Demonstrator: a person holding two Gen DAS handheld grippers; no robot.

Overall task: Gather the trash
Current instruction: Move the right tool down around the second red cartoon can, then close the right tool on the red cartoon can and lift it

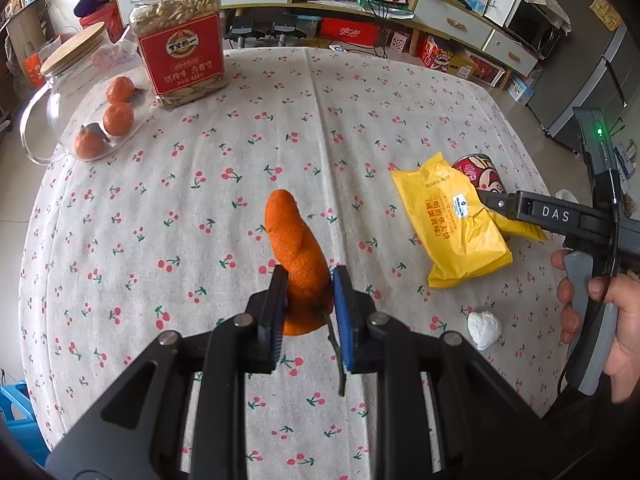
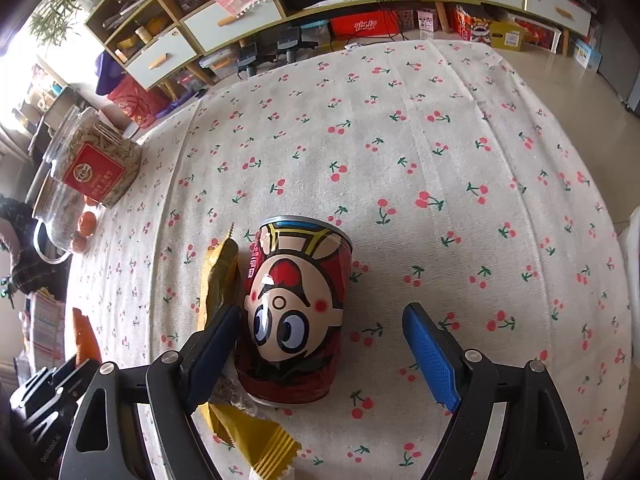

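Orange peel [image 1: 298, 256] sits clamped between the blue pads of the left gripper [image 1: 310, 300], held above the cherry-print tabletop [image 1: 200, 200]. Off to the right lies a yellow wrapper [image 1: 452, 220] with a red can [image 1: 480, 172] on its side just behind it and a white paper wad [image 1: 484, 329] nearer the edge. The right gripper [image 2: 320, 356] stands spread wide, the can [image 2: 298, 308] between its fingers, touching the left finger; the wrapper [image 2: 220, 276] lies just beside.
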